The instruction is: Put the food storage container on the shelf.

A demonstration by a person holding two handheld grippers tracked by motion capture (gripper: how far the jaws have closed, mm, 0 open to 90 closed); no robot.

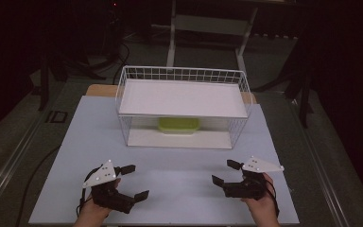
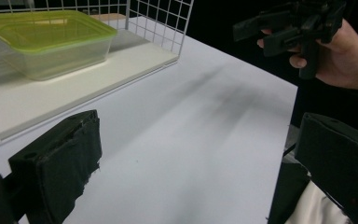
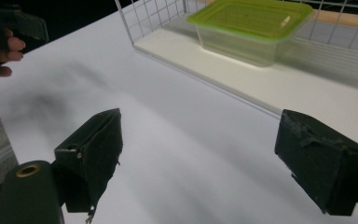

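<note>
A clear plastic container with a green lid (image 1: 178, 126) (image 2: 42, 39) (image 3: 251, 28) sits on the lower shelf of a white wire rack (image 1: 182, 106) at the back of the table. My left gripper (image 1: 134, 182) rests near the front left of the white table top, open and empty, its black pads (image 2: 70, 163) wide apart. My right gripper (image 1: 226, 172) is at the front right, also open and empty, with its pads (image 3: 98, 149) spread. Each points inward and toward the rack. A hand holds each one.
The rack has a flat white upper shelf (image 1: 182, 97) over the container and wire mesh sides (image 2: 161, 21). The white table top (image 1: 179, 175) lies between the grippers and the rack. Beyond the table are dark floor, cables and a metal stand (image 1: 208, 23).
</note>
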